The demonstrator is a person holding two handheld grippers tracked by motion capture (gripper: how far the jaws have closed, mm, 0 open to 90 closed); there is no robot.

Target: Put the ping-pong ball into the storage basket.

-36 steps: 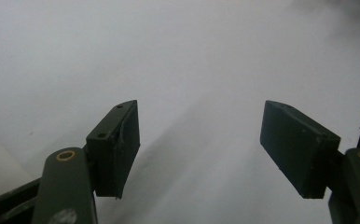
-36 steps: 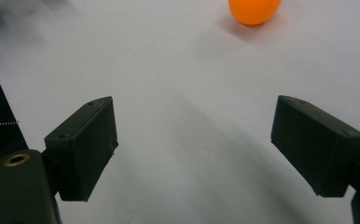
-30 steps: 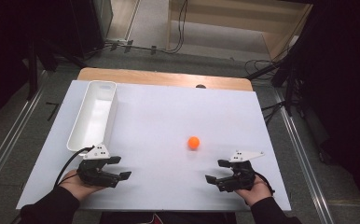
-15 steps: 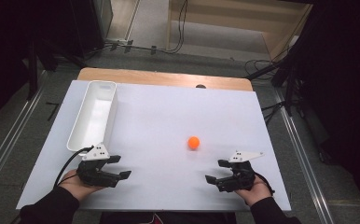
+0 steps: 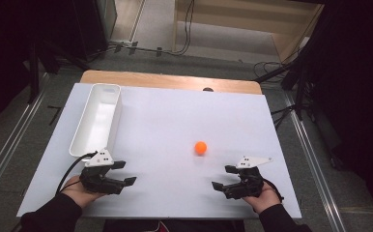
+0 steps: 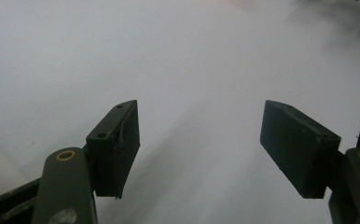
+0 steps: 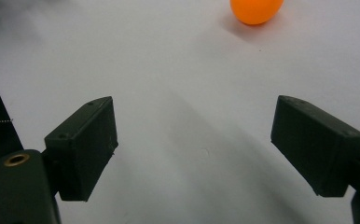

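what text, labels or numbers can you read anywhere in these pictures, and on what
None: no readable text, label or number shows in any view.
The white bin, orange ball, white table top and both claws, left and right, carry no visible markings.

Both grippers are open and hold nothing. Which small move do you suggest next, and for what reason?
Probably move the right gripper forward toward the orange ball. Its jaws stand wide open, and the ball lies free on the white table just ahead of it, nearer than to the left gripper. The white bin looks like a possible place for it.
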